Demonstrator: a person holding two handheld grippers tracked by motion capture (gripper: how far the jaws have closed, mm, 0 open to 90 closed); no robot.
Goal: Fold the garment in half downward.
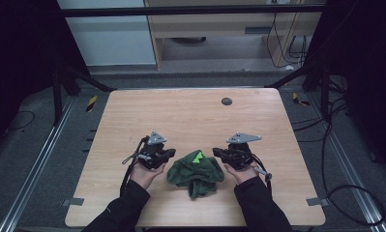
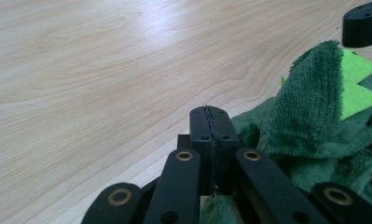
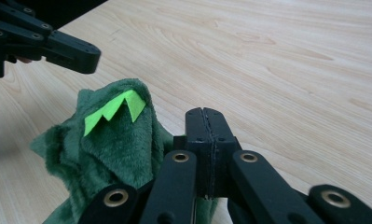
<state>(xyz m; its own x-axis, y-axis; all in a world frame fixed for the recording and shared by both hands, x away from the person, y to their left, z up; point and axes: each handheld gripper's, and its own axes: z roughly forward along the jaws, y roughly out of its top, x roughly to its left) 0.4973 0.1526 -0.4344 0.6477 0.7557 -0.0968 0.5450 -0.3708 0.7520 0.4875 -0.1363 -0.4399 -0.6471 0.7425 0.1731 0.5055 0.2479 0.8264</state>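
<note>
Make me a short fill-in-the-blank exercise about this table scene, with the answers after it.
1. The crumpled plush garment between the two grippers is dark ____.
2. The zigzag felt trim on it is bright ____.
3. The jaws of the left gripper and the right gripper are both ____.
4. The garment lies on a ____ table.

Missing words: green; green; shut; wooden

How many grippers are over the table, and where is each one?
2. The left gripper is just left of the green plush cloth, the right gripper just right of it. Both have jaws shut, with nothing visible between them.
</note>
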